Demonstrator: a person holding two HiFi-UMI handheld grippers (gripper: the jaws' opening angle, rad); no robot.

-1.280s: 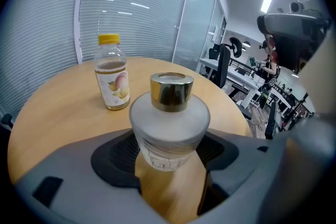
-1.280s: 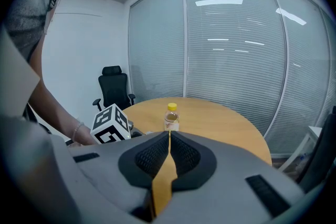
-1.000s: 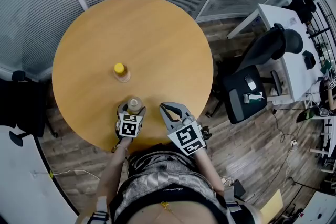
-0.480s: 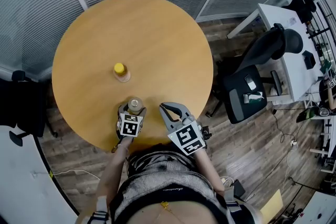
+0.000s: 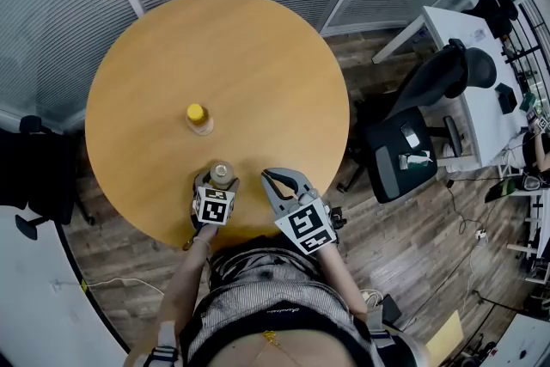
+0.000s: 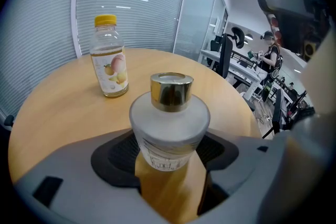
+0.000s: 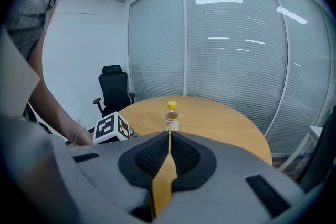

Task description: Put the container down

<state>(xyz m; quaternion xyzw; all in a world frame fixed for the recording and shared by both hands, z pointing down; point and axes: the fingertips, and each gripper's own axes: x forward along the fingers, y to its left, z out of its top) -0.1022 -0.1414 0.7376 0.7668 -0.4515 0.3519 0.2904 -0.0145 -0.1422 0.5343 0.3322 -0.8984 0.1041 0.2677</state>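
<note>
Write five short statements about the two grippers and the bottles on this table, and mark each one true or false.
1. The left gripper has its jaws on either side of the frosted container. True.
2. The right gripper holds the yellow-capped bottle. False: its jaws are together with nothing between them, and that bottle stands alone farther out on the table.
3. The frosted container has a gold cap. True.
4. The yellow-capped bottle lies on its side. False: it stands upright.
5. The table is square. False: it is round.
</note>
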